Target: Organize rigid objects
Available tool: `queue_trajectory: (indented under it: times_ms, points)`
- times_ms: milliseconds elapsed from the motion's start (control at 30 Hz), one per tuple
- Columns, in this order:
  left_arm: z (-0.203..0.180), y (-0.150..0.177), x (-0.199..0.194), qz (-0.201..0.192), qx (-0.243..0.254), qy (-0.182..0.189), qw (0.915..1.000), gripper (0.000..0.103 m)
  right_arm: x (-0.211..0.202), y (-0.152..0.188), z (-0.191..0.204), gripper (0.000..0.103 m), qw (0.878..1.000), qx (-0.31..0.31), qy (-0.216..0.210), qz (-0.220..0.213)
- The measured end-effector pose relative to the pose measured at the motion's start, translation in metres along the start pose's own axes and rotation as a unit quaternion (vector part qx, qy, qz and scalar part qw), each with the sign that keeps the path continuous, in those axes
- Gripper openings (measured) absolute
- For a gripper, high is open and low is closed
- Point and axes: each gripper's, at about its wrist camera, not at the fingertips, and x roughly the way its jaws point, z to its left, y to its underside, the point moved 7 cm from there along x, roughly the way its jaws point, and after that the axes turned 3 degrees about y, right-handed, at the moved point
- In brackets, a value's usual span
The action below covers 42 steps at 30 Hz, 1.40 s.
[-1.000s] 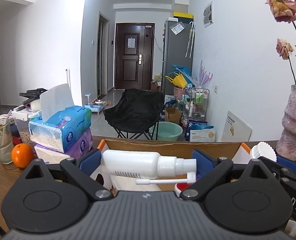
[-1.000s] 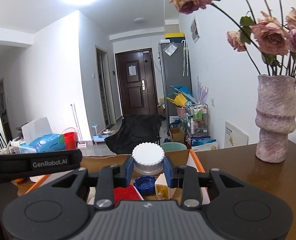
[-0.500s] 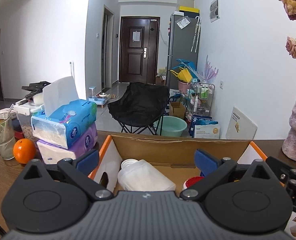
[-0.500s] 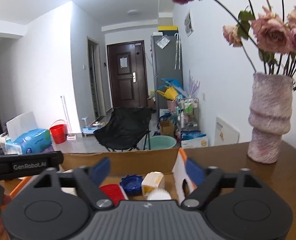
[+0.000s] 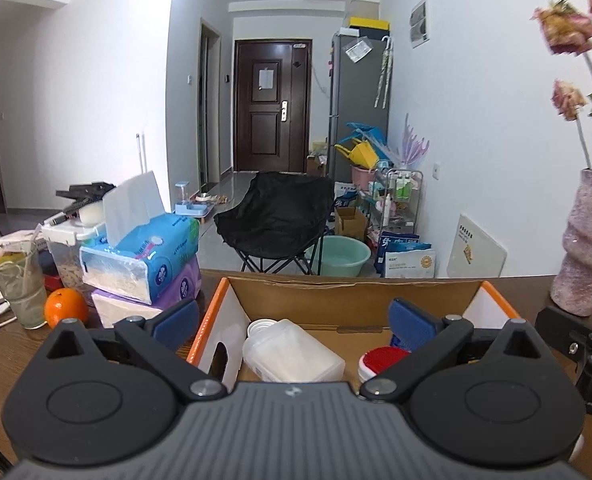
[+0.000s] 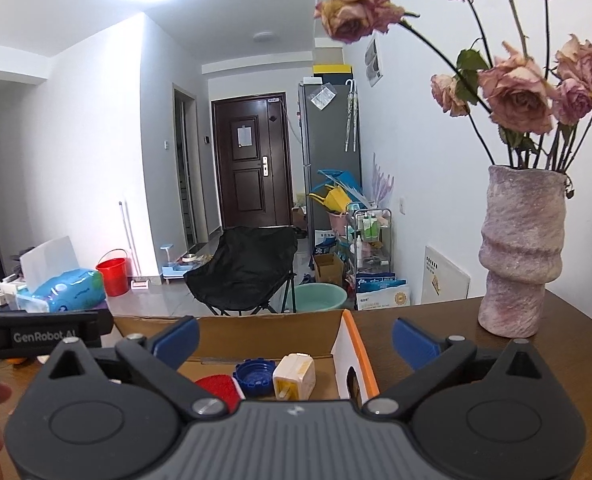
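Left wrist view: the left gripper (image 5: 294, 316) is spread wide and holds nothing. Directly ahead and below it sits an open cardboard box (image 5: 348, 294). Inside, between the 2 fingers, a clear plastic bottle (image 5: 292, 350) lies on its side; a red lid (image 5: 380, 360) lies near the right finger. A tissue pack (image 5: 140, 256) and an orange (image 5: 66, 308) stand to the left.

Right wrist view: the right gripper (image 6: 294, 338) is likewise spread and empty. Below it, in the box (image 6: 264, 334), lie the red lid (image 6: 218, 388), a blue cap (image 6: 254, 376) and a yellow-white container (image 6: 294, 374), side by side. A vase (image 6: 518, 256) stands to the right.
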Motion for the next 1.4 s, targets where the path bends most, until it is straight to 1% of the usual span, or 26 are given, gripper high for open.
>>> queue_trajectory:
  times_ms: [133, 300, 500, 567, 733, 1033, 1233, 1400]
  points:
    - [0.000, -0.001, -0.032, -0.008, 0.000, 0.008, 0.9999, 0.103, -0.028, -0.001, -0.001, 0.103, 1.000, -0.003, 0.000, 0.000]
    - [0.005, 0.000, -0.084, -0.015, -0.006, 0.015, 0.9998, 0.103, -0.074, 0.000, -0.001, 0.103, 1.000, -0.005, 0.001, 0.000]
    - [0.010, 0.008, -0.155, -0.020, -0.002, 0.028, 0.9994, 0.103, -0.148, 0.000, -0.003, 0.103, 1.000, -0.002, -0.007, -0.006]
    - [0.009, 0.015, -0.177, -0.019, 0.000, 0.030, 0.9994, 0.103, -0.173, 0.003, -0.001, 0.103, 1.000, -0.003, -0.009, -0.014]
    - [0.008, 0.041, -0.232, -0.007, -0.003, 0.040, 0.9992, 0.103, -0.230, 0.015, 0.004, 0.103, 1.000, -0.013, -0.012, -0.015]
    - [0.005, 0.081, -0.334, -0.019, 0.003, 0.039, 0.9991, 0.103, -0.328, 0.040, 0.003, 0.103, 0.999, -0.024, -0.009, -0.024]
    - [0.003, 0.107, -0.390, -0.019, 0.014, 0.034, 0.9991, 0.103, -0.390, 0.062, -0.004, 0.103, 0.999, -0.029, -0.002, -0.030]
    - [0.005, 0.124, -0.421, -0.019, 0.014, 0.030, 0.9993, 0.103, -0.430, 0.074, -0.012, 0.103, 0.999, -0.032, 0.003, -0.036]
